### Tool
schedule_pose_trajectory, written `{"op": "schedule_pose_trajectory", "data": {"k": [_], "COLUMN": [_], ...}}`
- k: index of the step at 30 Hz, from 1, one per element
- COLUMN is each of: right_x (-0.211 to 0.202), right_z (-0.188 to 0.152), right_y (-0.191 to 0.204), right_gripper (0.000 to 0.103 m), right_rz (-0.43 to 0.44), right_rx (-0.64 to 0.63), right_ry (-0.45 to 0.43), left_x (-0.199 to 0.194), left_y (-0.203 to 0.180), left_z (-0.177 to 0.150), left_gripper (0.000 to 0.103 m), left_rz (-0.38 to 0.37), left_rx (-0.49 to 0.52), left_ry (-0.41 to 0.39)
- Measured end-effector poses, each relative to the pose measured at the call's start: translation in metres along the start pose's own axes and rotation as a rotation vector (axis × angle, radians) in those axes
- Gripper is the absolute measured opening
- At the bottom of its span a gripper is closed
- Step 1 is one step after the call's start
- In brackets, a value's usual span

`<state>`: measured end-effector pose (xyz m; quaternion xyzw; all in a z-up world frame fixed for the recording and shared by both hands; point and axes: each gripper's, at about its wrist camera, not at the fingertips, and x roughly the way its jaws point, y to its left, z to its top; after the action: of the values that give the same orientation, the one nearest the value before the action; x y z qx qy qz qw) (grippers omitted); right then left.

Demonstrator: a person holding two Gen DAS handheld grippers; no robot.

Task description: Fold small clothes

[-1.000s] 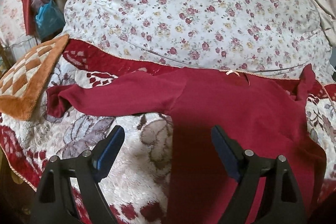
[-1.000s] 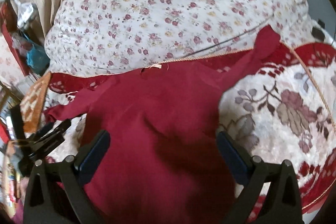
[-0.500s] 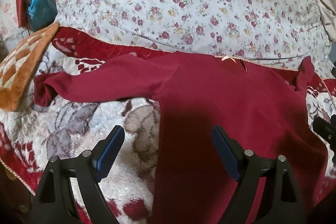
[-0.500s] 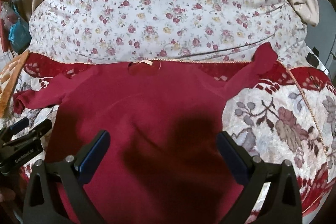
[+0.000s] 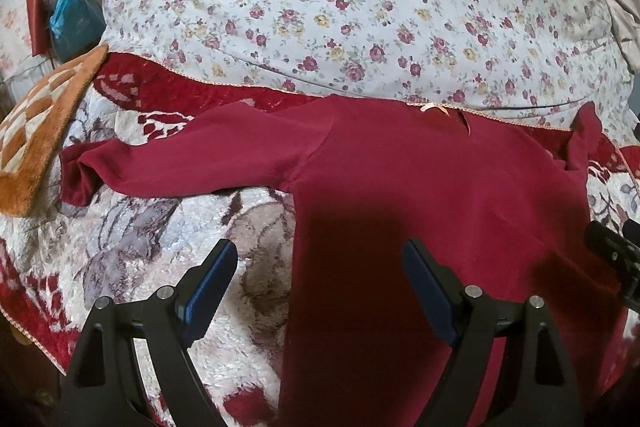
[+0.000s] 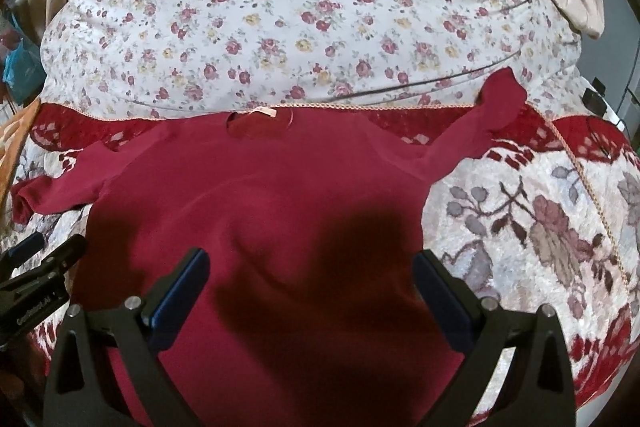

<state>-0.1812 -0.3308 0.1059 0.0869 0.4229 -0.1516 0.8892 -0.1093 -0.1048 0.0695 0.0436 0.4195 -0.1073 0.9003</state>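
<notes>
Hovering wide open, the left gripper (image 5: 320, 291) holds nothing; its blue-padded fingers (image 5: 208, 287) straddle the left side edge of the red top (image 5: 420, 195), one over the floral blanket (image 5: 140, 247), the other over red cloth. The right gripper (image 6: 312, 295) is likewise spread wide and empty, both fingers (image 6: 180, 295) above the lower body of the garment, the right one near its side edge.

Change over the last second: both wrist views have swung. The right view now faces the top squarely, neckline centred, where a second ago it looked across it at a slant. The left view has drifted slightly right, and the right gripper's tip now shows at its right border. The garment itself has not shifted. Judgement: this is alignment before a first grasp; no fold is made yet.

Garment: spread flat on the blanket on the bed, neckline with its small bow (image 5: 434, 108) touching the flowered duvet (image 5: 360, 7). Left sleeve (image 5: 192, 163) lies stretched out toward the orange checked cloth (image 5: 36, 131); right sleeve (image 6: 472, 127) angles up onto the duvet's edge.

Pose: both grippers sit low, side by side, pointing toward the neckline from the hem end.
</notes>
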Motion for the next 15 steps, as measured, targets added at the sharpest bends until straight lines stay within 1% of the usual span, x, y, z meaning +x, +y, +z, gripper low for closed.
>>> {"op": "schedule_pose_trajectory", "data": {"k": [15], "right_x": [0.015], "right_z": [-0.003], "right_y": [0.000], "right_gripper": [0.103], "right_rz": [0.011], "right_rx": [0.011], "right_ry": [0.032], "left_x": [0.008], "left_y": [-0.004], "left_z": [-0.002], "left_gripper": [0.066], "left_rz": [0.004], "left_rx": [0.010], "left_ry": [0.016]}}
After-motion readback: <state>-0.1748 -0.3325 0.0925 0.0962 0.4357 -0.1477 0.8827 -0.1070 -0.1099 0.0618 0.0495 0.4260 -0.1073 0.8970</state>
